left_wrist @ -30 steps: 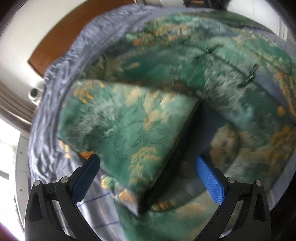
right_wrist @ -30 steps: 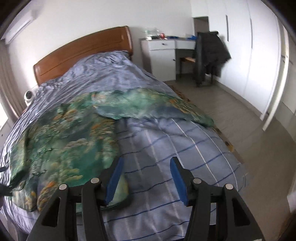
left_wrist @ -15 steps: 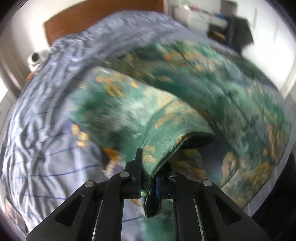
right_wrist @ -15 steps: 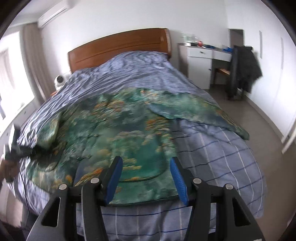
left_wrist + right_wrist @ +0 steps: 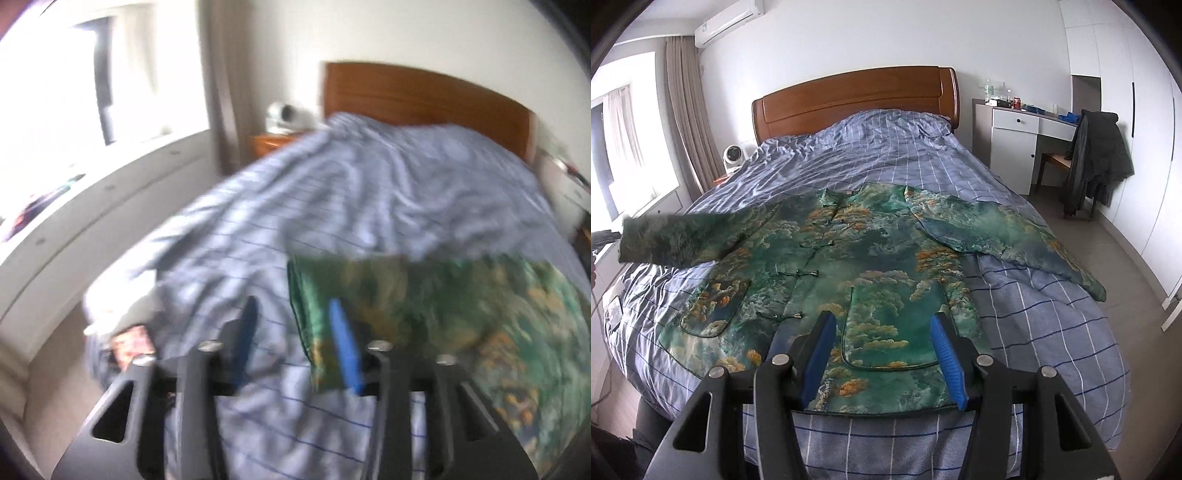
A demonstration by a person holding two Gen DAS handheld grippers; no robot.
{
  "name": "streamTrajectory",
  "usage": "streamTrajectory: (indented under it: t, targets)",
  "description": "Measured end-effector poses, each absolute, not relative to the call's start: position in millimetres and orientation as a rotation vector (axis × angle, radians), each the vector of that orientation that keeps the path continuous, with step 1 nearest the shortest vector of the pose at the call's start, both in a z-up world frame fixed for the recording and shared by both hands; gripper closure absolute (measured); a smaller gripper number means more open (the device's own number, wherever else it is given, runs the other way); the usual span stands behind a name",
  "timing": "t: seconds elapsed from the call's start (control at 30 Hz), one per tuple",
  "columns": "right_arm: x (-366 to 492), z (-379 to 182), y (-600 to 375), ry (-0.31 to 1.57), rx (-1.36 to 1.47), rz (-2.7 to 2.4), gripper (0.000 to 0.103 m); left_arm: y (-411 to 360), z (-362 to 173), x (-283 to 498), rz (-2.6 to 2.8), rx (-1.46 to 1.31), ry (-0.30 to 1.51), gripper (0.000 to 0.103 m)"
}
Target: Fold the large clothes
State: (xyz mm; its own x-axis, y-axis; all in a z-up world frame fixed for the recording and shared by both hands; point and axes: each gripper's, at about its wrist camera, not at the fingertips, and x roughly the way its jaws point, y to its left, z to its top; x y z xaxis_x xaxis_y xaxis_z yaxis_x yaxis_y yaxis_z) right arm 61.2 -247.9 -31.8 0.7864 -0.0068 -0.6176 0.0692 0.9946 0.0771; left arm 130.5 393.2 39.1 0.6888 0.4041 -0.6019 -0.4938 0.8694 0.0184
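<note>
Across the bed [image 5: 1052,332] the jacket [image 5: 871,266] lies flat — both grippers, left [image 5: 295,345] and right [image 5: 884,360], released.

Both wrist views face the headboard [image 5: 855,98], sharing the bed [image 5: 369,206].

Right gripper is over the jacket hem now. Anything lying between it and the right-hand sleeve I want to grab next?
Nothing visible does. The right gripper hangs open over the hem of the green jacket. From there to the sleeve spread toward the desk side there is only flat jacket fabric and the checked duvet.
</note>
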Motion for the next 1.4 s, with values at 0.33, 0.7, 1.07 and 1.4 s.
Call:
streamTrajectory:
  t: [0.33, 0.7, 1.07, 1.4]
  targets:
    - [64, -29, -246, 0.638, 0.093, -0.059, 0.046, 313, 5, 79, 0.481, -0.141, 0.552, 0.004]
    - [58, -25, -269, 0.664, 0.085, -0.178, 0.027, 152, -61, 102, 0.031, -0.208, 0.728, 0.004]
    - [53, -21, -280, 0.607, 0.093, -0.199, 0.011, 85, -38, 83, -0.097, -0.062, 0.728, 0.003]
    - [45, -18, -259, 0.538, -0.023, -0.085, 0.0, 59, -3, 67, -0.082, 0.005, 0.574, 0.003]
